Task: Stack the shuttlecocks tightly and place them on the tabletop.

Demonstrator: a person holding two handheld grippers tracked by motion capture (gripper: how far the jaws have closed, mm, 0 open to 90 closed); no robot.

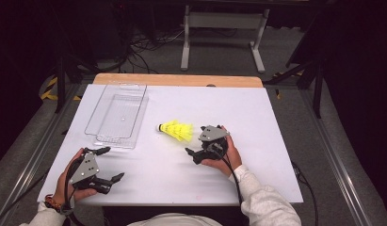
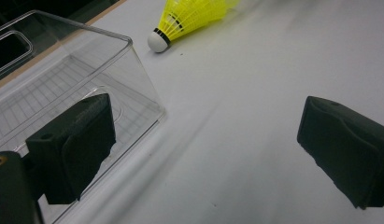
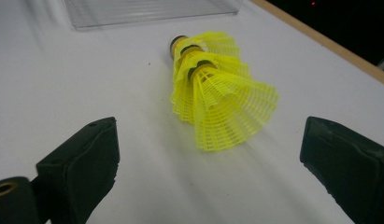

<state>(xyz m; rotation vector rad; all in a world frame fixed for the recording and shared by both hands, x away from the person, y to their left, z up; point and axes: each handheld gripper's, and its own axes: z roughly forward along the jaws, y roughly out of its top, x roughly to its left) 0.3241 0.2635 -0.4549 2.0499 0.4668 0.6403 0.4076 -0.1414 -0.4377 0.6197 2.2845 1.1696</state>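
White bench (image 1: 257, 155): yellow shuttlecock stack (image 1: 176, 130) lying loose outside the clear tray (image 1: 116, 116), not yet grasped or placed; right gripper (image 1: 193, 145) and left gripper (image 1: 108, 164) wide open, nothing held.

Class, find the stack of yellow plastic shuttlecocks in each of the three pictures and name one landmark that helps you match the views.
High view: the stack of yellow plastic shuttlecocks lies mid-table, just left of the right gripper.
Left gripper view: top centre, white cork tip towards the lower left.
Right gripper view: centre, skirt flaring towards the camera.
Shared landmark: the clear plastic tray, left of the shuttlecocks.
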